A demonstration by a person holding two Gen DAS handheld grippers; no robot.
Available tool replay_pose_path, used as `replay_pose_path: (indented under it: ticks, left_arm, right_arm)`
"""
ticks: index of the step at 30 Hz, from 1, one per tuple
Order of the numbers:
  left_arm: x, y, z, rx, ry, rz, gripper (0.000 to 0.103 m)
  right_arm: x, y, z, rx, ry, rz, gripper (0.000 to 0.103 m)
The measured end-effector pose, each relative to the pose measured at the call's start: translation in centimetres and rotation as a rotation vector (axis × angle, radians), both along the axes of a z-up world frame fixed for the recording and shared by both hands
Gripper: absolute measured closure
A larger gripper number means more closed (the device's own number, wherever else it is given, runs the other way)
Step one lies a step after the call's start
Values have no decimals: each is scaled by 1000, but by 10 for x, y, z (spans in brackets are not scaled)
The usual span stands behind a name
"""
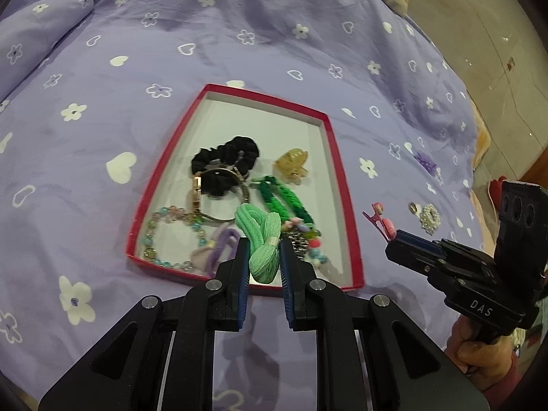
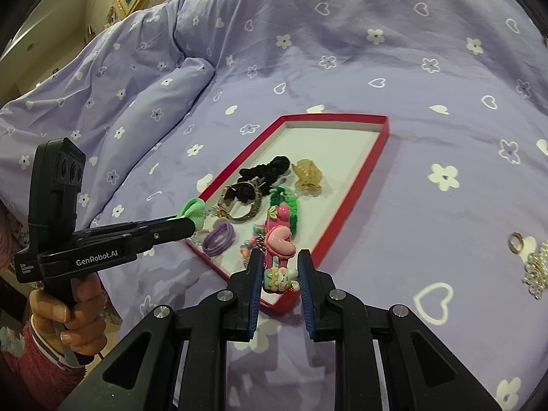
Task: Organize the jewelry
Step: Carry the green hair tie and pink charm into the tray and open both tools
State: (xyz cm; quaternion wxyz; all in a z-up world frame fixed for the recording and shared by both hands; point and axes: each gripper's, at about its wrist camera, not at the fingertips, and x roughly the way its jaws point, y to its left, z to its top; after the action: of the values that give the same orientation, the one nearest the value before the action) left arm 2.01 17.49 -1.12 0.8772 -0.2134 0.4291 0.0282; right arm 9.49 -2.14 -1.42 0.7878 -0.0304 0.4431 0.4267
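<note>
Lilac bedding (image 1: 239,51) printed with white hearts and flowers serves as the work surface; a shallow red-rimmed tray (image 1: 167,167) with a white floor sits on the bed. Tray contents, grouped at its near end: black scrunchie (image 1: 227,157), gold bangle (image 1: 219,195), amber claw clip (image 1: 293,167), braided green band (image 1: 274,195), beaded strand (image 1: 161,226), purple hair ties (image 2: 219,238). Left gripper (image 1: 264,257): fingers pinching a mint-green hair tie (image 1: 260,236), held over the tray's near edge, evidently for deposit with the other hair items. Right gripper (image 2: 278,267): fingers pinching a pink cartoon hair clip (image 2: 279,239) by its lower end, poised above the tray's near corner, its heart ornament facing up. Both items are carried clear of the bedding, which suggests 2 simultaneous deliveries. Outstanding on the bed, well apart from the tray to its right: a small ring (image 2: 515,241), a pearl cluster piece (image 2: 537,270) and a purple item (image 1: 424,162), too blurred to identify. Judgement: sorting is well advanced but incomplete; release over the tray floor appears the next requirement.
</note>
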Motion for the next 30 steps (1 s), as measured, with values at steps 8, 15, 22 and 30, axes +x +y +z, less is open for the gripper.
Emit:
replay_pose_path:
  ticks: [8,15,22,30]
  left_arm:
    - [4,12,-9,-2,16,17,88]
    - [9,26,-21,1,39,39,88]
    - [15,35,-35,-2,67,51,88]
    - [18,38,-50,13,105,53,84]
  right_arm:
    - [-1,25,-7,-21,12,36,83]
    - [3,44,-20,-54,34,68,83]
    - [4,57,-34,-110,33,93,83]
    - [7,60,-46,-136,60,106,81]
